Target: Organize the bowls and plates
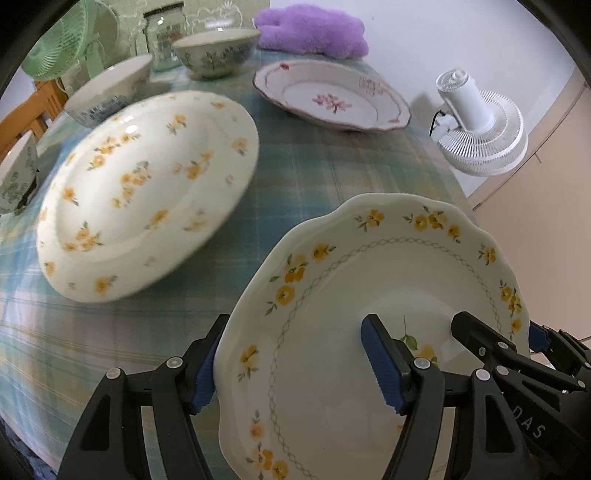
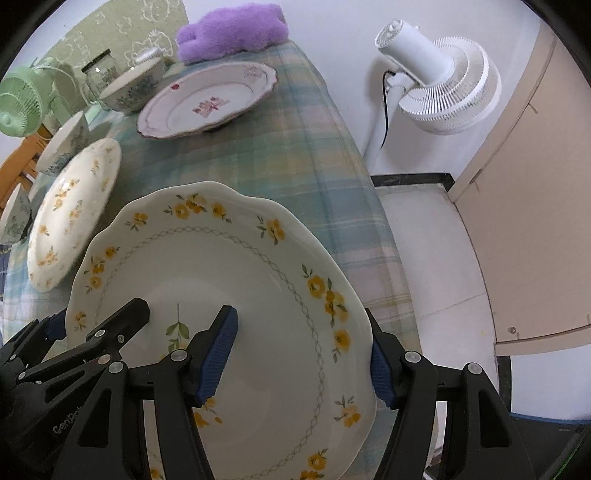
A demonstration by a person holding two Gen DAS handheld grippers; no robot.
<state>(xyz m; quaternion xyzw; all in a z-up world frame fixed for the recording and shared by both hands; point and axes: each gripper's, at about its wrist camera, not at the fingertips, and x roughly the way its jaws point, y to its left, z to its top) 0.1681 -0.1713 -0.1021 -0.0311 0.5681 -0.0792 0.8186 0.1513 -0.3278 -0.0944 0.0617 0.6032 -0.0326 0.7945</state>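
Observation:
A scalloped plate with yellow flowers point(image 1: 388, 266) point(image 2: 229, 266) hangs tilted above the near part of the table, carried by both grippers. My left gripper point(image 1: 295, 321) is shut on its left rim, one blue pad point(image 1: 380, 365) inside the plate and the other under the edge. My right gripper point(image 2: 300, 314) grips the opposite rim the same way. Each gripper also shows in the other's view, the right gripper point(image 1: 496, 325) and the left gripper point(image 2: 98, 314). A round plate with yellow flowers point(image 1: 147, 192) point(image 2: 74, 210) lies on the checked tablecloth point(image 1: 314, 162) to the left.
A pink-flowered plate point(image 1: 332, 96) point(image 2: 207, 103) sits further back. Three patterned bowls point(image 1: 216, 53) point(image 1: 110, 88) point(image 1: 16, 177) line the left side. A glass jar point(image 1: 164, 35), a green fan point(image 1: 59, 40) and a purple plush point(image 1: 310, 29) stand behind. A white fan point(image 1: 480, 122) stands off the table's right edge.

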